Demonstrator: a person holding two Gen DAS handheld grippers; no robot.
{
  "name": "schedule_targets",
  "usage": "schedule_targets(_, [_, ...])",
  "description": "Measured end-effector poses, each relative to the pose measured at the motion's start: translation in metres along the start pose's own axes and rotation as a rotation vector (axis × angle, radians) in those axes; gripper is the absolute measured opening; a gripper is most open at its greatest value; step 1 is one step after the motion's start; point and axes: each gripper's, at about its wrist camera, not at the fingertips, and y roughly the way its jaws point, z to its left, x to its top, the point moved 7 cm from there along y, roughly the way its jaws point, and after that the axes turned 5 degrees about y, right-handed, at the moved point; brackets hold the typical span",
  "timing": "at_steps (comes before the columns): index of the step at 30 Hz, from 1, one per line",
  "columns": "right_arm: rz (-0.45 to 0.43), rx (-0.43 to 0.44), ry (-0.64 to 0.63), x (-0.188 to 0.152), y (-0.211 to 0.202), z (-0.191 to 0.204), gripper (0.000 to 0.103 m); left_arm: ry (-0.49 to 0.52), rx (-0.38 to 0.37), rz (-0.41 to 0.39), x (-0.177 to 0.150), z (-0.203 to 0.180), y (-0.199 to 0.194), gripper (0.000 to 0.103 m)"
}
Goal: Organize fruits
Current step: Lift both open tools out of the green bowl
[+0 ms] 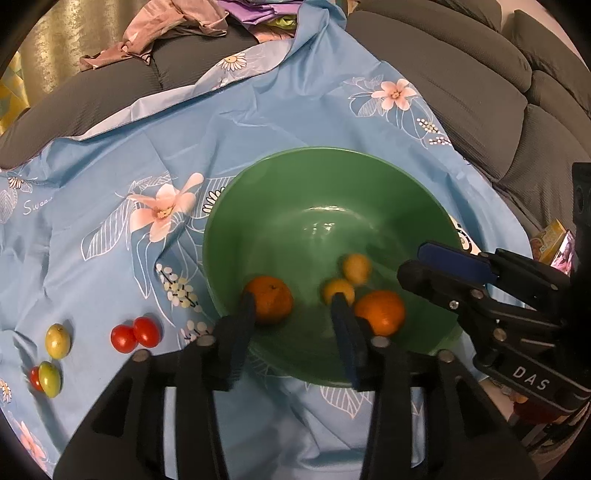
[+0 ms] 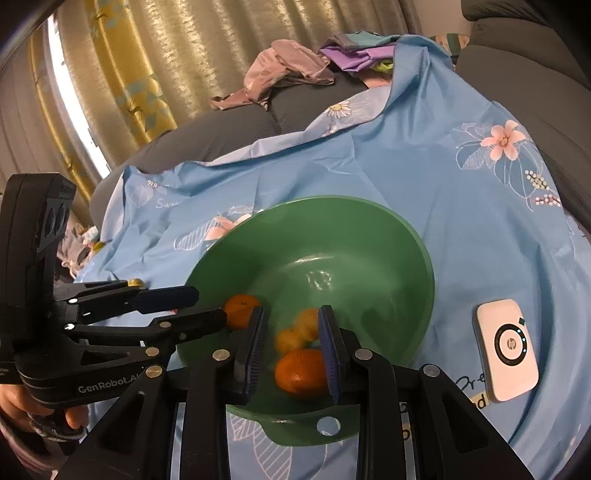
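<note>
A green bowl [image 1: 280, 192] sits on a blue floral cloth and shows in the right wrist view too [image 2: 406, 266]. It holds two oranges [image 1: 271, 299] [image 1: 380, 312] and two small yellow fruits [image 1: 356, 267], blurred. My left gripper [image 1: 293, 301] is open and empty over the bowl's near rim. My right gripper [image 2: 291, 332] is open and empty over the bowl, above an orange [image 2: 301, 371]. On the cloth left of the bowl lie two red tomatoes [image 1: 135, 334], a yellow-green fruit [image 1: 57, 340], and a green fruit [image 1: 50, 378] beside a small red one.
A white HP device [image 2: 506, 349] lies on the cloth right of the bowl. Grey sofa cushions [image 1: 461, 74] surround the cloth. Crumpled clothes [image 1: 173, 29] lie at the back. Curtains [image 2: 147, 74] hang behind. A small packet [image 1: 552, 240] lies at the right edge.
</note>
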Motion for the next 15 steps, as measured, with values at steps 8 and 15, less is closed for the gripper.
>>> schedule_targets(8, [-0.003, -0.003, 0.009, -0.001, -0.005, 0.001, 0.029, -0.032, 0.009, -0.038, -0.004, 0.005, -0.020, 0.072])
schedule_targets(15, [-0.008, 0.021, 0.012, -0.007, -0.015, 0.011, 0.030, -0.121, 0.023, -0.027, -0.037, 0.024, -0.040, 0.085])
